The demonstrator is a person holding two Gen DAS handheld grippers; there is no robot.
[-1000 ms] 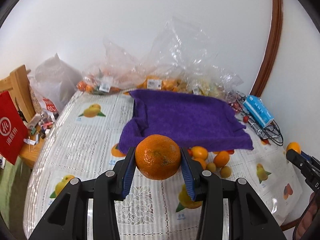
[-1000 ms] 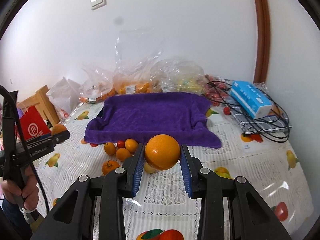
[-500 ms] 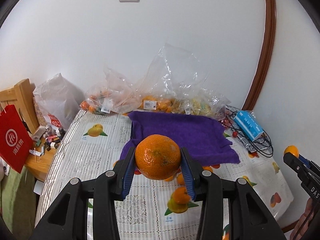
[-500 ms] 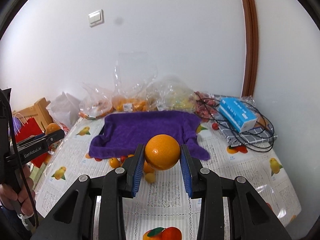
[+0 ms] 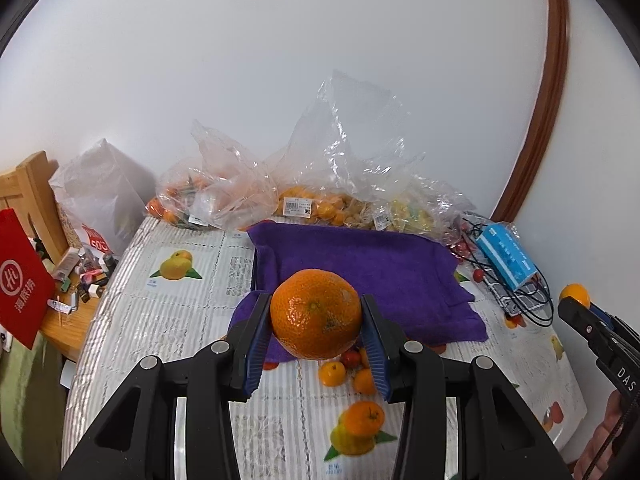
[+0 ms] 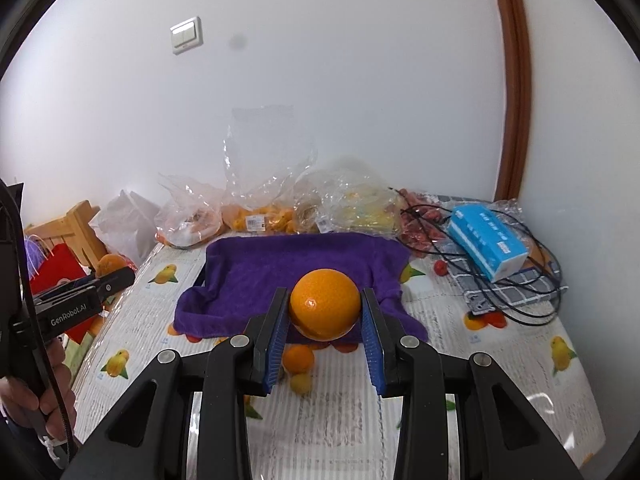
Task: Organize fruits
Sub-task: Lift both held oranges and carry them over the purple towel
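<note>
Fruit fills both tools. The left gripper [image 5: 316, 334] is clamped on a rough-skinned mandarin [image 5: 316, 314], blue pads pressed to its sides, held level above the near edge of the table [image 5: 160, 320]. The right gripper [image 6: 325, 330] is closed the same way on a smooth orange [image 6: 325, 304], also raised off the table and pointing toward the far wall. Beyond both lies a purple towel [image 6: 304, 264], spread over the middle of the table. A few small loose fruits [image 5: 344, 372] sit on the tablecloth just near of the towel's front edge, under the held fruit. Clear plastic bags of fruit [image 5: 304, 204] line the far side against the wall. A blue tissue box [image 6: 486, 242] rests on cables at the far right. In the right wrist view, the person's left hand [image 6: 44, 384] grips the left tool's handle at the left edge.
</note>
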